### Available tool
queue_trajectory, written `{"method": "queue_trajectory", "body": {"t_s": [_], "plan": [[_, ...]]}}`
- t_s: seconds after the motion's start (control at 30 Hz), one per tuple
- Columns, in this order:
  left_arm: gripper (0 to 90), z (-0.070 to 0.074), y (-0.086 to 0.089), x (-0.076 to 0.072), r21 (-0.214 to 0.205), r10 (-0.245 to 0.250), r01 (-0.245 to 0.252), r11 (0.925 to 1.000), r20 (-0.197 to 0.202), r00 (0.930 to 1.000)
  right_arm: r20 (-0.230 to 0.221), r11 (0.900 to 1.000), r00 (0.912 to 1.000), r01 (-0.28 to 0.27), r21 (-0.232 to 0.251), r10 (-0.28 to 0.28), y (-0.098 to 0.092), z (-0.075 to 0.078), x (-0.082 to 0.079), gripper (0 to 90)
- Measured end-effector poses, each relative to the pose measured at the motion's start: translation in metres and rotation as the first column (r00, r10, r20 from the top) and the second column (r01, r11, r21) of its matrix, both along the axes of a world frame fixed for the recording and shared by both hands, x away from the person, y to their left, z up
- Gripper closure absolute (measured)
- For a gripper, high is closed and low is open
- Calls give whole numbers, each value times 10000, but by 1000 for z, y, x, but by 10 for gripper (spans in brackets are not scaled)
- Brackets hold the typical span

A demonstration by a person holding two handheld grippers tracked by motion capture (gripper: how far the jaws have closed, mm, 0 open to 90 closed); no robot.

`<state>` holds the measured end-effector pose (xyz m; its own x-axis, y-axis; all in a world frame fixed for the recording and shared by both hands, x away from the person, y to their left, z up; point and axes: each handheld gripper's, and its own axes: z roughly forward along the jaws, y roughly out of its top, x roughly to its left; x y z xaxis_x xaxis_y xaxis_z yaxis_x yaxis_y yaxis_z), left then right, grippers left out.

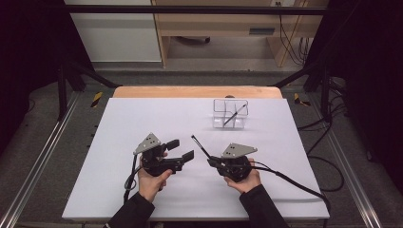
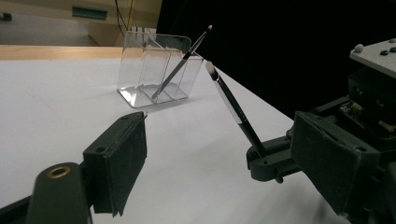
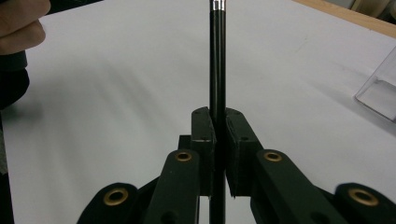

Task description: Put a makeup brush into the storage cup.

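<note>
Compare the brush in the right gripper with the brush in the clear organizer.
The held brush is clamped by its handle in the right gripper; the organizer brush stands free, leaning in a compartment of the clear organizer. The held brush is off the table, near the person; the organizer brush is at the far side. Both are slim, dark-handled brushes with pale tips pointing up.

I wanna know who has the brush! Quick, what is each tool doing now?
Left tool: open, holding nothing.
Right tool: shut on the thin black brush, its pale tip pointing up and away from the hand.
</note>
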<state>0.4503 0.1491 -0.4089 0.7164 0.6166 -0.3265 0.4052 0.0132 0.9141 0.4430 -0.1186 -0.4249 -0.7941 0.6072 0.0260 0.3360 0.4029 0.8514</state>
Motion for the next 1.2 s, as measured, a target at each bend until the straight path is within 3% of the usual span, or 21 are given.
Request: {"method": "queue_trajectory", "body": {"t_s": [0.23,0.47,0.9,1.2], "plan": [[207,0,-5,4,-700,27,-39,9975,-176,9998,43,9999,10000,67,140,-68,2,0,1,842],[242,-2,-12,5,-1115,159,-179,9936,-190,9997,53,9998,10000,75,202,-76,5,-1,0,842],[331,-8,-25,7,-1696,270,-341,9849,-438,9987,125,9990,9999,81,438,-87,8,1,-1,842],[468,-9,-23,6,-2071,320,-449,9773,-653,9973,82,9977,9998,148,669,-154,9,1,-1,842]]}}
